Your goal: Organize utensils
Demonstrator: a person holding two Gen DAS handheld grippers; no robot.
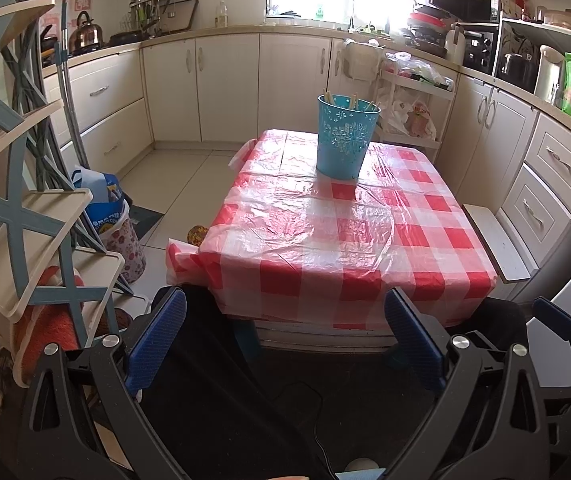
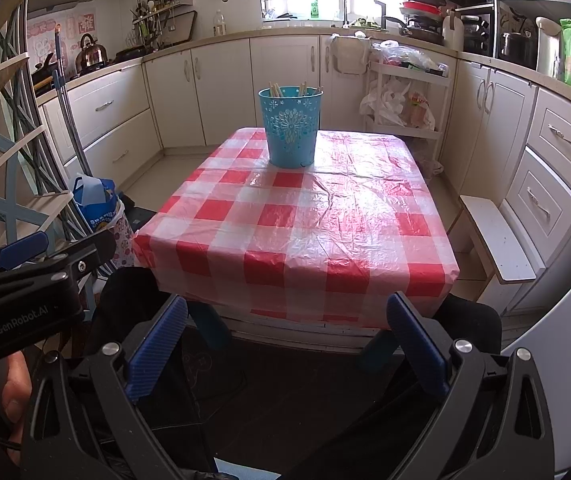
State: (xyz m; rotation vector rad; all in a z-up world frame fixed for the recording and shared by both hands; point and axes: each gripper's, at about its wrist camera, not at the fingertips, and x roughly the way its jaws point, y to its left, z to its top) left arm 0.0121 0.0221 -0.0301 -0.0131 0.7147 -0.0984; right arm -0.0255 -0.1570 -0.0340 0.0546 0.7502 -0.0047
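Note:
A blue patterned bucket stands at the far end of the red-and-white checked table. Pale wooden utensil handles stick out of its top. My left gripper hangs open below the table's near edge, nothing between its blue pads. My right gripper is likewise open and empty, short of the near edge. In the right wrist view the left gripper's body shows at the left with a hand under it. The right gripper's edge shows in the left wrist view.
A blue and cream shelf rack stands close on the left, with a bag beside it. A white bench sits right of the table. Kitchen cabinets and a cart with plastic bags line the far walls.

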